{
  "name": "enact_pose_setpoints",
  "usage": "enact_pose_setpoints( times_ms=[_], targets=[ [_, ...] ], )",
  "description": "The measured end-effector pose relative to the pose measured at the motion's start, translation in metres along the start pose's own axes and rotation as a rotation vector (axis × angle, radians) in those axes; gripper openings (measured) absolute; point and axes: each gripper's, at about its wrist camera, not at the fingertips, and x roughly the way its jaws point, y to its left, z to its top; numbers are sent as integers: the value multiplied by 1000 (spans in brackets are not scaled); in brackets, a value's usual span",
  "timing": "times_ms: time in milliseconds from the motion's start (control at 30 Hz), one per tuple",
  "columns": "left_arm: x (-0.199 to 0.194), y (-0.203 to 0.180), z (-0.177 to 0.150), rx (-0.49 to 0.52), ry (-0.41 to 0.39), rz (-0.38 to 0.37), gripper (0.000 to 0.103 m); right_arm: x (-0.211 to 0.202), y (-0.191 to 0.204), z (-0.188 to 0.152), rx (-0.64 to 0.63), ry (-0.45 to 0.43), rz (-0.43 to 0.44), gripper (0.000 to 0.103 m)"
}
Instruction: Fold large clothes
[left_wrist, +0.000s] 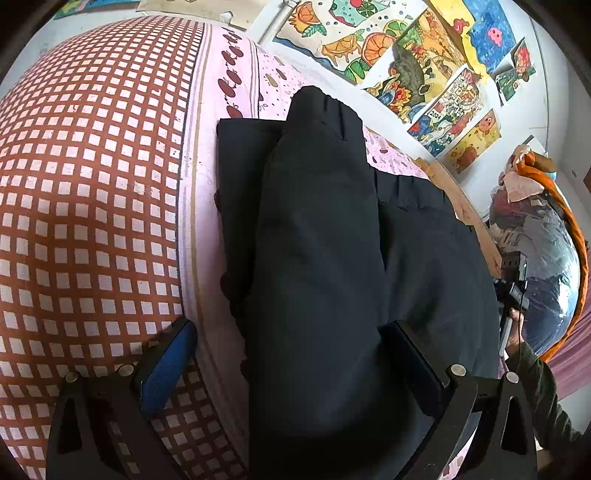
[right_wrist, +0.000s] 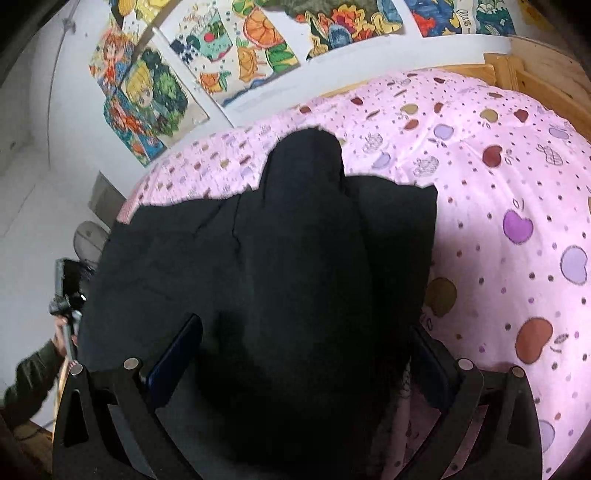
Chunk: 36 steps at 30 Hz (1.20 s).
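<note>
Both grippers hang over a dark garment (left_wrist: 332, 258) spread on the bed (right_wrist: 498, 184). Left gripper (left_wrist: 291, 354) stands wide open, its blue-padded finger (left_wrist: 166, 365) over the checked cover (left_wrist: 85, 184) and the other finger over the cloth, gripping nothing. Right gripper (right_wrist: 306, 358) is likewise spread wide, straddling a raised hump of fabric without closing on it. Farther out, the folded layers taper to a narrow end near the drawings on the wall (left_wrist: 406, 55). The risk, I judge: closing on the top layer only would drag it off the lower ones, and the soft quilt may let the stack skew or bunch.
</note>
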Motion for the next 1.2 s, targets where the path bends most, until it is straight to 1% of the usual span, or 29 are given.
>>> enact_pose_setpoints(
  times_ms=[100, 167, 233, 333, 467, 533, 700, 800, 900, 1000, 1067, 1133, 1200],
  targets=[
    [2, -1, 0, 9, 1, 2, 103, -7, 4, -1, -5, -25, 39, 102],
    [3, -2, 0, 12, 0, 2, 103, -14, 10, -3, -44, -40, 56, 102],
    [3, -1, 0, 12, -1, 1, 103, -21, 19, -5, -100, -49, 52, 102],
    [3, -1, -1, 12, 0, 5, 103, -25, 26, -8, -156, -44, 27, 102],
    [7, -5, 1, 15, 6, 4, 103, -16, 18, -9, -136, 1, -7, 102],
    [8, -5, 1, 17, 5, 3, 103, -16, 20, -8, -150, -12, -26, 102],
    [10, -4, 1, 15, 6, 4, 103, -21, 49, -5, -292, -46, -124, 102],
    [10, -4, 1, 16, 5, 4, 103, -25, 55, -2, -323, -57, -150, 102],
    [10, -4, 1, 16, 6, 6, 103, -28, 56, 1, -332, -65, -169, 102],
    [10, -3, 1, 17, 6, 5, 103, -23, 52, 9, -328, -51, -227, 102],
    [10, -3, 1, 17, 5, 5, 103, -17, 49, 14, -306, -59, -245, 102],
    [11, -3, 1, 18, 4, 5, 103, -15, 39, 22, -251, -81, -224, 102],
    [11, -4, 1, 17, 5, 5, 103, -13, 28, 30, -191, -90, -178, 102]
  ],
)
